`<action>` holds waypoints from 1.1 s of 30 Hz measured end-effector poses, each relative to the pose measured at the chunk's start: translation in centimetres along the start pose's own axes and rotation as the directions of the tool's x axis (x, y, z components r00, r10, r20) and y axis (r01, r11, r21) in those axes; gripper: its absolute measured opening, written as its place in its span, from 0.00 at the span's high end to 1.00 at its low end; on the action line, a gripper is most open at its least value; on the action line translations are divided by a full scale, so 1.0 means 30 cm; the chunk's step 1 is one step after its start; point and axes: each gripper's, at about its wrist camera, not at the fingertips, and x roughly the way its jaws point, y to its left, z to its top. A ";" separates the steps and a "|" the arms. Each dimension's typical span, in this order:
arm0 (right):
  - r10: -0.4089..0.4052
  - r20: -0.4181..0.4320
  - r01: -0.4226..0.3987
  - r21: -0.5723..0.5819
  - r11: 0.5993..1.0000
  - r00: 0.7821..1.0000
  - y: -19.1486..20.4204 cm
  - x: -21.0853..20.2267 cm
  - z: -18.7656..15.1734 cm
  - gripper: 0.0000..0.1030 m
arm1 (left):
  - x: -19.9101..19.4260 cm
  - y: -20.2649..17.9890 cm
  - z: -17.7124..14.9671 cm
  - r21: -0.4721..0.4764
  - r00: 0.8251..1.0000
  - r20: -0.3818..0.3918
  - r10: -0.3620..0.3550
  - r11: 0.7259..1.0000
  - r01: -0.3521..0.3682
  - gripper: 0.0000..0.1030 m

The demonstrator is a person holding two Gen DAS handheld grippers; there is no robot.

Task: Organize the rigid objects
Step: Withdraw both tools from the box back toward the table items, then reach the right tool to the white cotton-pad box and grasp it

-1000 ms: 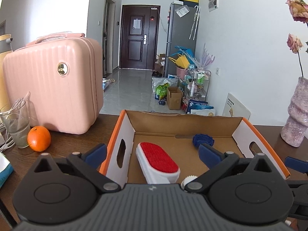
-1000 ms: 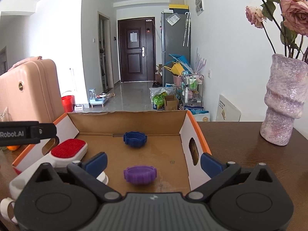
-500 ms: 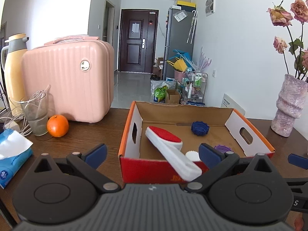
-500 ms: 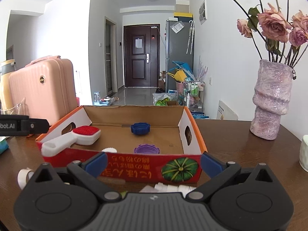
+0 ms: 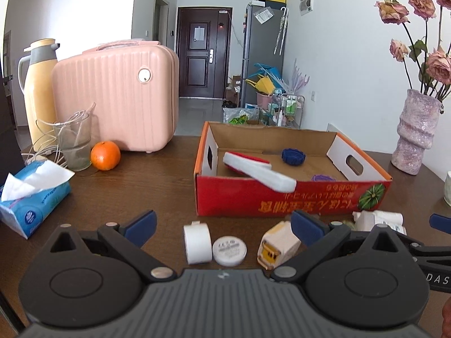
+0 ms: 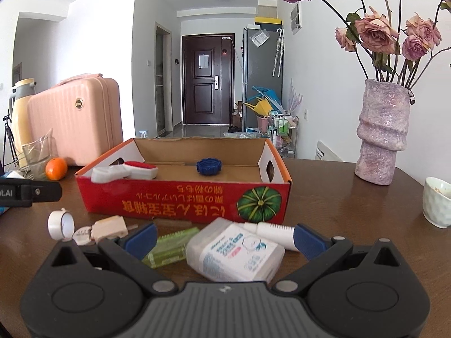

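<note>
Two grippers, left (image 5: 222, 224) and right (image 6: 224, 238), we see fingers spread, empty. Red cardboard box (image 6: 183, 205) on surface holds red-white brush (image 5: 258, 169), blue cap (image 6: 209, 166). Only left view shows purple cap (image 5: 322, 178); only right shows green comb (image 6: 169, 249).

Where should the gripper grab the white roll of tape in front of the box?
Probably across its two flat faces. The white roll of tape stands on its edge before the red box, so its curved band would likely slip. The left gripper is open and nearest; come down from above, one finger on each side, clear of the round white lid beside it.
</note>
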 end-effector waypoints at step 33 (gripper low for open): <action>-0.097 -0.102 0.109 0.109 0.988 0.990 0.053 0.069 -0.065 0.00 | -0.024 0.071 -0.112 -0.036 0.996 -0.082 0.023 0.999 -0.026 0.00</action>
